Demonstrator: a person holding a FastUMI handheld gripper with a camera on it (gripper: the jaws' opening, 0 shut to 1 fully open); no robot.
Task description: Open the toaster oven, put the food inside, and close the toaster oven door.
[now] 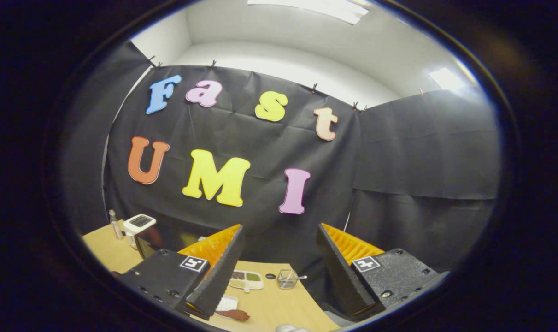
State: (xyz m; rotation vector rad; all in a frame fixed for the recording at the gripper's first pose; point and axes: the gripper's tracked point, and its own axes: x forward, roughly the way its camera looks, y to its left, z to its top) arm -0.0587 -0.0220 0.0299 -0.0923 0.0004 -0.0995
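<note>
1. The toaster oven (white, dark-fronted) stands on the wooden table, beyond the left finger.
2. Gripper fingers spread, holding nothing.
3. Between them, a divided dish holds brown and green food; a clear cup holds a spoon.

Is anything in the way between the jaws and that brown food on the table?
Nothing visible blocks it. The gripper hangs open above the table, and the brown food lies beside the white tray, with open air between.
</note>
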